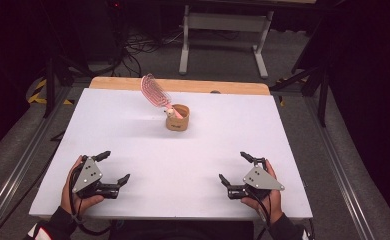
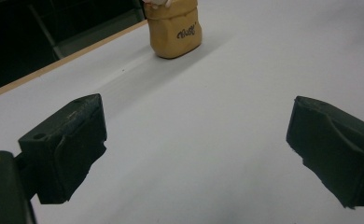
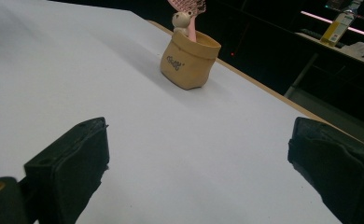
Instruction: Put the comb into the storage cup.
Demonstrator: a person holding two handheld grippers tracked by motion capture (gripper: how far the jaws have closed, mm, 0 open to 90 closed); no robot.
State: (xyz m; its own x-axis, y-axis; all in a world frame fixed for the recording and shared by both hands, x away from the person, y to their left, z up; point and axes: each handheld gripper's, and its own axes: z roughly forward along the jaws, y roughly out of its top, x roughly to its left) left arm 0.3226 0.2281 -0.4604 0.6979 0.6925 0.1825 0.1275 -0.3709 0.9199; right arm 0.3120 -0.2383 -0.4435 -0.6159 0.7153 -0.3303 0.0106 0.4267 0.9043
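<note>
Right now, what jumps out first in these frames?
A small tan holder stands alone toward the far middle of the white table, with a pink hairbrush sticking out of it and leaning left, plus a little bear figure at its rim. Near the front edge, the left gripper and right gripper rest on the table, jaws wide open and empty, well apart from the holder.

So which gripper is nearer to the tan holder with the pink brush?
Right, though only slightly. The right gripper sits at the near edge, right of the tan holder. The left gripper sits at the near edge, left of it. Both are open and empty.
</note>
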